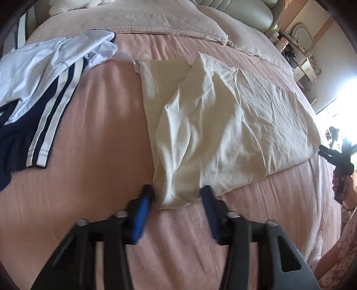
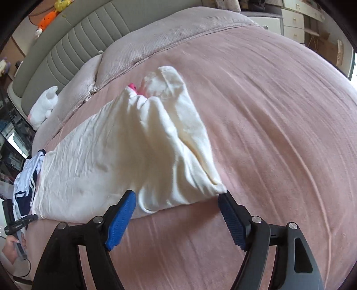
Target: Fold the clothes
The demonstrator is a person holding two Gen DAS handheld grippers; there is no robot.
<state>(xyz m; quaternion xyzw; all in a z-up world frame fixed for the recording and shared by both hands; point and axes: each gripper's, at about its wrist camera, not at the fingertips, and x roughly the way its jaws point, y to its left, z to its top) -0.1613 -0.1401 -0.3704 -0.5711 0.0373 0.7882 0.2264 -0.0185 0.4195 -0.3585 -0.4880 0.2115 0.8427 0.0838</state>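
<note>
A cream garment (image 1: 223,125) lies folded and wrinkled on the pink bedcover (image 1: 100,156). My left gripper (image 1: 177,191) is open, its blue pads either side of the garment's near narrow end, which rests flat on the bed. In the right wrist view the same cream garment (image 2: 125,151) stretches away to the left. My right gripper (image 2: 177,196) stands open and wide, with the garment's near corner between its fingertips and neither pad pressing on it. A white and navy striped garment (image 1: 44,78) lies crumpled at the left.
Pink-grey pillows (image 2: 156,44) and a padded grey headboard (image 2: 73,33) lie at the far end, with a white plush toy (image 2: 43,107) beside them. The striped garment (image 2: 24,185) lies past the cream one. A dresser (image 2: 292,20) stands at the back right. Bare bedcover (image 2: 279,133) spreads to the right.
</note>
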